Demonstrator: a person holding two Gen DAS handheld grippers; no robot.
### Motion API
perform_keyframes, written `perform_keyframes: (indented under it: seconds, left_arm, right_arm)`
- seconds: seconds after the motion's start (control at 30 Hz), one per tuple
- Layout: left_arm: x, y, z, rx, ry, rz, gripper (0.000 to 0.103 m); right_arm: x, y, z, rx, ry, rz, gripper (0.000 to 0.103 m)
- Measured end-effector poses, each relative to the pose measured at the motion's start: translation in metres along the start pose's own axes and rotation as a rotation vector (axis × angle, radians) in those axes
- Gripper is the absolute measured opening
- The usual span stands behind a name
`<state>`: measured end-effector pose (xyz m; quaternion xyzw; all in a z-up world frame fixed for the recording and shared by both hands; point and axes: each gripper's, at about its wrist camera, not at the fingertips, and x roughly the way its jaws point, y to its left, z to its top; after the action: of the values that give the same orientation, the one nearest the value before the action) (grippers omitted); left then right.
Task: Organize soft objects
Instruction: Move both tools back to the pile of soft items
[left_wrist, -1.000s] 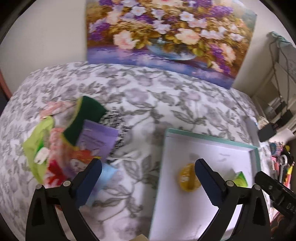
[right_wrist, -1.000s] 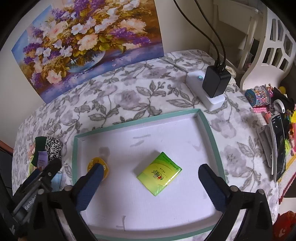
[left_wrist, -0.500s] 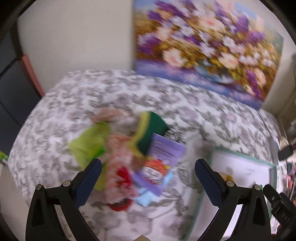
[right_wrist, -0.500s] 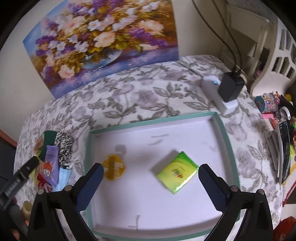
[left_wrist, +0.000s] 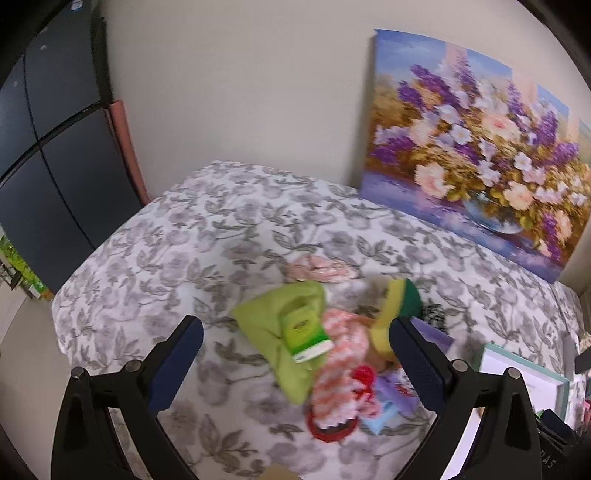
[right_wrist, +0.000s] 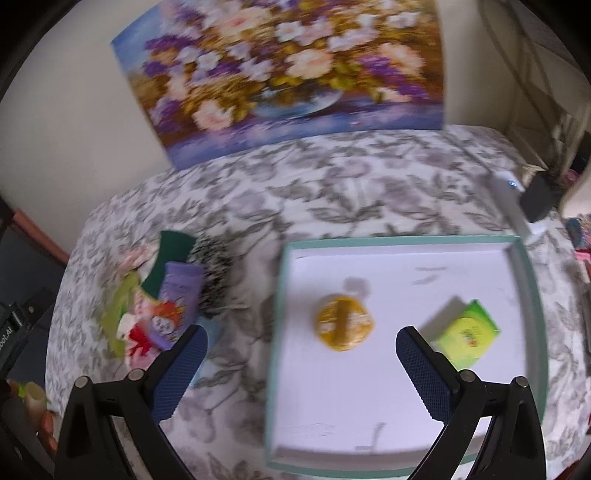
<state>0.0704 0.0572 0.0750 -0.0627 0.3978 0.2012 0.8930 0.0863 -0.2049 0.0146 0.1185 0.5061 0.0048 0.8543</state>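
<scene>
The left claw (left_wrist: 295, 354) is spread wide and empty, hovering over a heap of soft things on the bench (left_wrist: 184, 229), which wears a grey floral cloth. Between its tips lie a lime-green fabric pouch (left_wrist: 273, 332) with a small green-labelled packet (left_wrist: 304, 334) on top, and just to the right of that a pink-and-white knitted piece (left_wrist: 343, 373) above a red ring (left_wrist: 328, 432). Against the right tip sits a yellow sponge with a dark green scouring face (left_wrist: 400, 306); beyond it, a pale pink ruffled scrunchie (left_wrist: 317, 267). Purple and blue packets peek out lower right.

The right claw (right_wrist: 297, 363) is likewise spread and empty, poised across the left rim of a white tray with a teal edge (right_wrist: 280, 295). Inside the tray, between its tips, rests a round yellow packet (right_wrist: 343, 323), and past the right tip a square green sachet (right_wrist: 469, 334).

The step looks like choosing the next item from the heap. The next move calls for lowering the left claw onto one piece only, probably the topmost packet or pouch, since the pile is tangled and a neighbour could be dragged along.
</scene>
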Motion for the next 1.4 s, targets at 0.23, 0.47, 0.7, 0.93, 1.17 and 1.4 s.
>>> perform_keyframes:
  seconds: [0.23,0.47,0.7,0.93,1.17,1.4]
  left_arm:
    - [0.012,0.026,0.0,-0.051,0.022,0.014,0.101]
    - [0.05,0.028,-0.013,-0.083,0.137,-0.022,0.101]
    - [0.076,0.025,-0.02,-0.081,0.236,-0.01,0.101]
    - [0.1,0.025,-0.025,-0.119,0.294,0.017,0.101]
    - [0.124,0.024,-0.031,-0.138,0.34,0.061,0.101]
    - [0.135,0.031,-0.033,-0.174,0.364,0.064,0.101]
  right_arm:
    - [0.016,0.03,-0.006,-0.019,0.033,0.091,0.103]
    - [0.042,0.054,-0.011,-0.028,0.061,0.164,0.103]
    - [0.061,0.063,-0.012,-0.002,0.07,0.217,0.103]
    - [0.079,0.068,-0.012,0.038,0.067,0.246,0.102]
    - [0.087,0.08,-0.012,0.015,0.055,0.217,0.102]
    - [0.092,0.092,-0.009,-0.02,0.037,0.155,0.097]
